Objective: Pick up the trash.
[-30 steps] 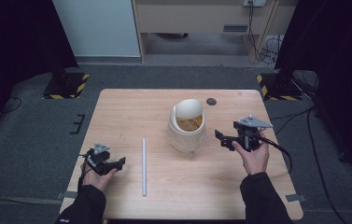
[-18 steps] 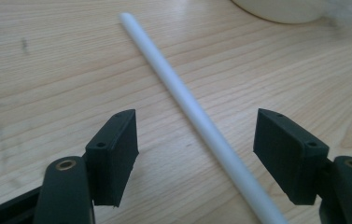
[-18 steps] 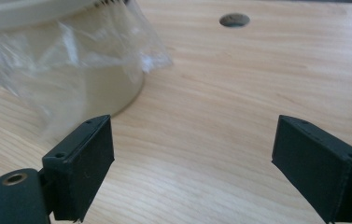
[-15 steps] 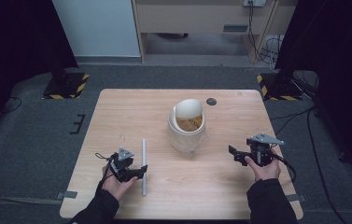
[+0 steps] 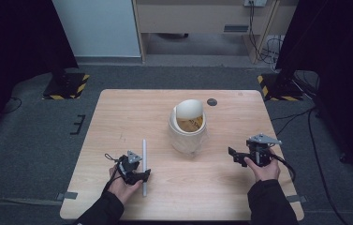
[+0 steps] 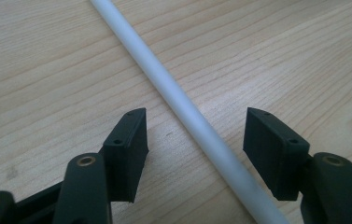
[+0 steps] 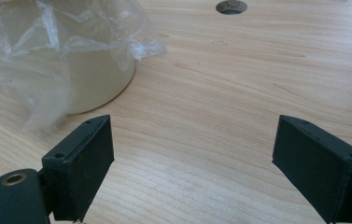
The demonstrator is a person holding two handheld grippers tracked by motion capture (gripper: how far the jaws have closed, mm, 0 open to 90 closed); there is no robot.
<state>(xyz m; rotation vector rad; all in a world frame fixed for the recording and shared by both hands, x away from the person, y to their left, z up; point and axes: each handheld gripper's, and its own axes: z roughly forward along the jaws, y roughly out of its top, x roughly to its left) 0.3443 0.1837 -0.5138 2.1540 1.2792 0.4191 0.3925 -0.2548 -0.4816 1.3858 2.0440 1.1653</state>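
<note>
Left gripper (image 6: 193, 135) straddled white rod (image 6: 183, 109), jaws just closing, pads not yet touching; right gripper (image 7: 193, 154) released, beside lined bin (image 5: 188, 125).

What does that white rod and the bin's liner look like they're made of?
White rod: likely plastic, matte and smooth, evenly coloured with no grain. Bin liner: thin clear plastic film, glossy, crinkled and see-through over the cream bin. Table: light wood, visible grain.

A thin white rod (image 5: 143, 165), straight and smooth, lies flat on the wooden surface (image 5: 118, 112), pointing from 12 to 6 o'clock. It sits at about 8 o'clock from the surface's centre, near the front edge.
</note>
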